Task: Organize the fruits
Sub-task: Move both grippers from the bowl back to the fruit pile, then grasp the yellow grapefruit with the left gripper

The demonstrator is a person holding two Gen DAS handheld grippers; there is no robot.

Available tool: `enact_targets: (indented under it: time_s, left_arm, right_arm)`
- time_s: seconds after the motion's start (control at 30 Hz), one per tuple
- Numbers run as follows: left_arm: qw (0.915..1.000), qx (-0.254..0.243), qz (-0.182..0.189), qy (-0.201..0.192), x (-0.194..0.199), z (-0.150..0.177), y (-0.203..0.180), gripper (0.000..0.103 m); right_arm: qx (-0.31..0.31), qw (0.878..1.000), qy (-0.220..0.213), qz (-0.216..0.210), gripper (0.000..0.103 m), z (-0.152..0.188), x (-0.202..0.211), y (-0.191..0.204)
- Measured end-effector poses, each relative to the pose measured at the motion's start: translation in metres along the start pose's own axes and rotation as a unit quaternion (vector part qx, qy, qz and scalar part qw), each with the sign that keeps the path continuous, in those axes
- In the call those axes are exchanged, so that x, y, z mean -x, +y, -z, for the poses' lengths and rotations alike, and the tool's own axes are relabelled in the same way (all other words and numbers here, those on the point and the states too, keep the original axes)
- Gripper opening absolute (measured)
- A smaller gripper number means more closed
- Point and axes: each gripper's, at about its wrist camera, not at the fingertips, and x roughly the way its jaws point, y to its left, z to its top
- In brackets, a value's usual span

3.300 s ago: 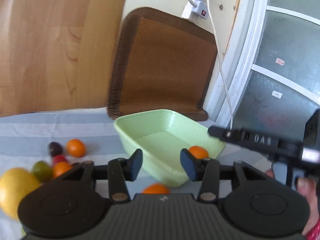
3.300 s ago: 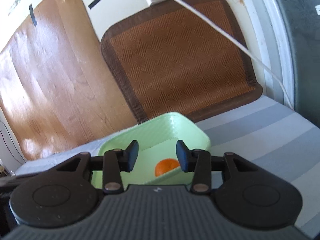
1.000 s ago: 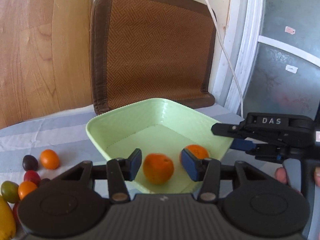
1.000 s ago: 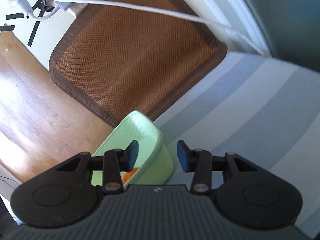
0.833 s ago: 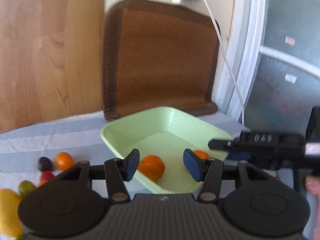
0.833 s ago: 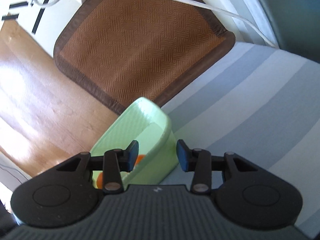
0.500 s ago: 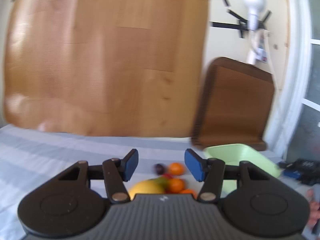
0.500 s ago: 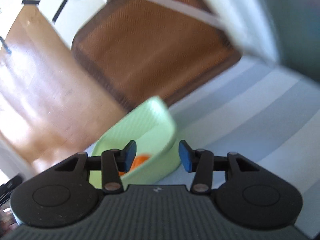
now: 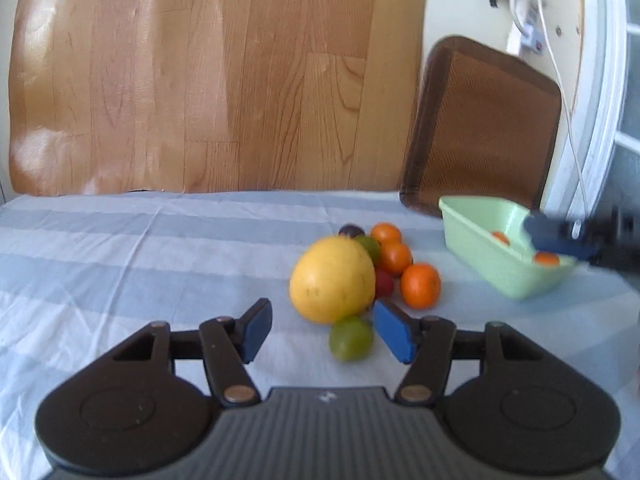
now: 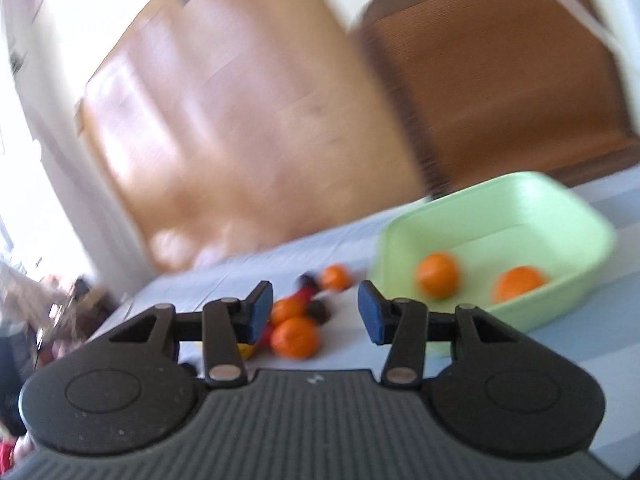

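Observation:
A pile of fruit lies on the striped cloth: a large yellow citrus [image 9: 332, 278], a green fruit [image 9: 351, 338], several oranges [image 9: 420, 285], a red one and a dark plum [image 9: 350, 229]. My left gripper [image 9: 326, 332] is open and empty just in front of the pile, the green fruit near its right finger. The pale green tub [image 9: 500, 248] at the right holds two oranges [image 10: 437, 275]. My right gripper [image 10: 316, 312] is open and empty, above the cloth between the pile's oranges [image 10: 295, 337] and the tub [image 10: 560, 224]; it shows blurred over the tub in the left wrist view [image 9: 560, 236].
A wooden board [image 9: 208, 80] and a brown woven mat [image 9: 484, 128] lean on the wall behind the table. A white cable and power strip [image 9: 530, 32] hang at the right by the window frame. The striped cloth [image 9: 120, 260] stretches to the left.
My left gripper let an orange go into the tub, then swung left and drew back to the fruit pile. My right gripper turned left from the tub's edge toward the pile.

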Motion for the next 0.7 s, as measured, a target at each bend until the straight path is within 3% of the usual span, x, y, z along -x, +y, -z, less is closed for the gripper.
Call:
enact_targets:
  time_s: [0.1,0.2,0.37,0.43,0.57,0.7]
  left_arm:
    - [0.9959,0.074,0.051,0.006,-0.005,-0.022,0.025,0.080]
    - [0.9871,0.128,0.097,-0.003,-0.005,-0.031,0.049,0.080]
    - [0.9835,0.138,0.117,0.006,-0.019,-0.032,0.059,0.079]
    - [0.9842,0.132,0.118,0.010,-0.028,-0.033,0.061,0.075]
    - [0.9793,0.164,0.117,0.016,-0.046,-0.033,0.084,0.076]
    - [0.9725,0.202,0.113,0.026,-0.061,-0.029,0.105,0.073]
  right_arm:
    - [0.044,0.998,0.042,-0.018,0.050,0.006,-0.027,0.030]
    - [0.070,0.994,0.076,-0.028,0.050,0.009,-0.051,0.047]
    - [0.124,0.986,0.109,0.007,0.050,0.014,-0.097,0.075]
    - [0.148,0.984,0.097,0.027,0.054,0.015,-0.106,0.085]
    - [0.217,0.973,0.078,0.007,0.053,0.017,-0.112,0.111]
    - [0.230,0.969,0.092,0.027,0.056,0.025,-0.139,0.104]
